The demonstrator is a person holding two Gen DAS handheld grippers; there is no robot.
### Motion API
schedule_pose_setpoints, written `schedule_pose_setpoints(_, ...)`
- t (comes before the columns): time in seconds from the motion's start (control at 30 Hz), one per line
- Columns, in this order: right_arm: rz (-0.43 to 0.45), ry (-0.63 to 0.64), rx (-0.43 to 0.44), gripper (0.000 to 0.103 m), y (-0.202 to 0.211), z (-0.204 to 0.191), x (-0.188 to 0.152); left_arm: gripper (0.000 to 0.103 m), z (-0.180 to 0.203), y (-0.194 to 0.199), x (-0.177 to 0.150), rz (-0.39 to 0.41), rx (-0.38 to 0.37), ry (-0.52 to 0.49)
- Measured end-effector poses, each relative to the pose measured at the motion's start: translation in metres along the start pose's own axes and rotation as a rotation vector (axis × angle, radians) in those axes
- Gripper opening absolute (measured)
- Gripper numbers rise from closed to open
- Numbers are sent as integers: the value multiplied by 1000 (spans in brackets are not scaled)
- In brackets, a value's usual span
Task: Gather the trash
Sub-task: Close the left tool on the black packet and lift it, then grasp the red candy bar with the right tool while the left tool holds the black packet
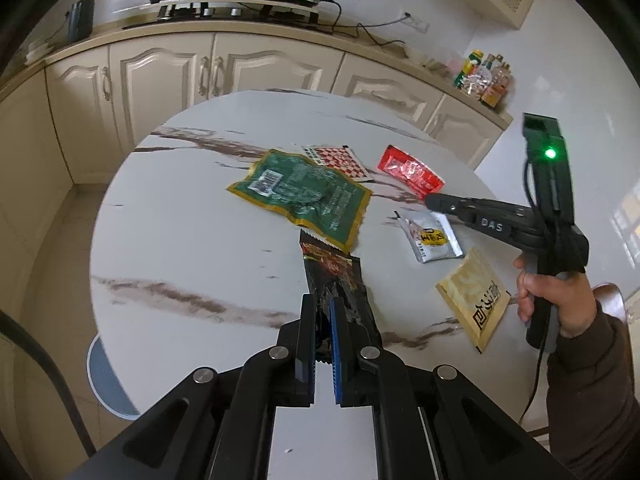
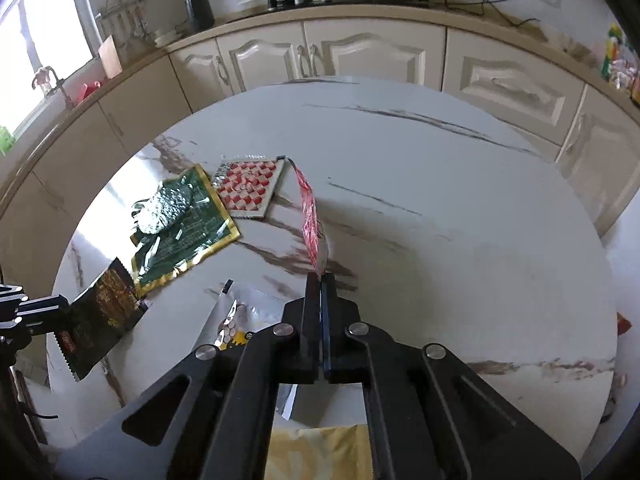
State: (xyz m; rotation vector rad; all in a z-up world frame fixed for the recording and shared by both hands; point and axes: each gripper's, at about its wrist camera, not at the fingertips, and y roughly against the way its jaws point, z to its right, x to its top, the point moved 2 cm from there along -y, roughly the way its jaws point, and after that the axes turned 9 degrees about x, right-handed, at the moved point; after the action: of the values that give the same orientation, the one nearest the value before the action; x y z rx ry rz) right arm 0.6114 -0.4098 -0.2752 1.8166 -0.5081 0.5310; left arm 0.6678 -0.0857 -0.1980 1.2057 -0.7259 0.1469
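Observation:
My left gripper [image 1: 322,300] is shut on the near end of a dark snack wrapper [image 1: 332,268], which sticks out ahead of the jaws above the round marble table [image 1: 180,220]. The right wrist view shows that wrapper [image 2: 100,316] hanging from the left gripper [image 2: 60,304] at the left edge. My right gripper [image 2: 321,276] is shut on the near end of a red sachet [image 2: 310,216], whose far end reaches toward the table. In the left wrist view a hand holds the right gripper [image 1: 430,201] at the red sachet [image 1: 408,170].
On the table lie a green-and-gold wrapper [image 1: 304,194], a red-checked packet [image 1: 340,160], a silver sachet [image 1: 434,238] and a yellow sachet [image 1: 476,300]. Cream cabinets and a counter with a stove [image 1: 196,8] run behind. A round grey mat [image 1: 104,376] lies on the floor at left.

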Motion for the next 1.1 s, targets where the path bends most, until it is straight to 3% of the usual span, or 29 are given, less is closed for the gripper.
schedule_pose_setpoints(0.27, -46, 40, -4, 2, -6, -13, 0, 3, -6, 2, -4, -20, -25, 16)
schedule_pose_setpoints(0.33, -34, 44, -11, 15, -5, -15, 0, 3, -4, 0, -6, -26, -37, 23)
schedule_pose_setpoints(0.4, -6, 63, -30, 62, -1, -18, 1, 4, 2, -6, -5, -35, -8, 9)
schedule_pose_setpoints(0.43, 11, 77, -51, 66, 1, -19, 3, 5, 4, -10, -4, -46, -10, 4)
schedule_pose_setpoints(0.7, -6, 97, -40, 65, -10, -10, 20, 13, 29, -31, 10, -76, 30, -36)
schedule_pose_setpoints(0.73, -14, 94, -31, 65, -13, -8, 22, 20, 31, -30, 11, -71, 51, -49)
schedule_pose_setpoints(0.83, -30, 96, -31, 65, -19, -5, 24, 57, 38, -27, 10, -46, 141, -98)
schedule_pose_setpoints(0.87, -32, 97, -28, 65, -21, -4, 25, 63, 40, -25, 8, -30, 174, -111)
schedule_pose_setpoints(0.97, -40, 112, -27, 64, -26, -4, 25, 64, 45, -32, 5, -52, 183, -123)
schedule_pose_setpoints(1.1, -52, 113, -42, 50, -31, -3, 25, 65, 57, -46, 3, -65, 221, -156)
